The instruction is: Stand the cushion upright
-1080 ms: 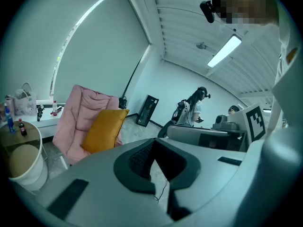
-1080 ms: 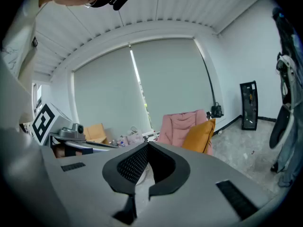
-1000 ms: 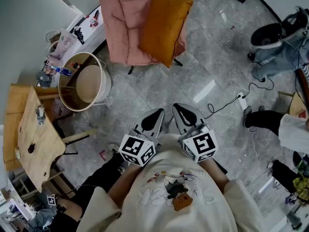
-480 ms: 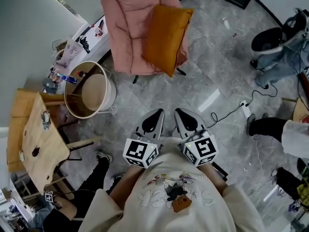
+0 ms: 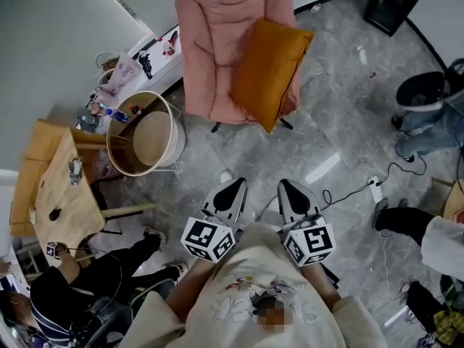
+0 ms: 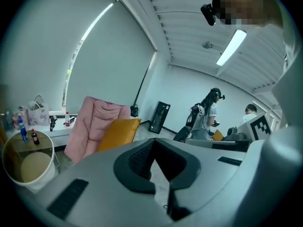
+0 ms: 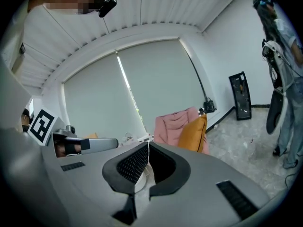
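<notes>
Two tools are hovering side by side over the grey floor (image 5: 341, 107): left tool (image 5: 232, 188) and right tool (image 5: 290, 191), each with jaws pressed fully together and gripping nothing. One orange cushion (image 5: 270, 75) is leaning, tilted, against the right side of a pink chair (image 5: 214, 49), well apart from both tools. One round basket (image 5: 145, 133) is standing just left of the chair. One wooden tabletop (image 5: 54, 201) is sitting farther left.
</notes>
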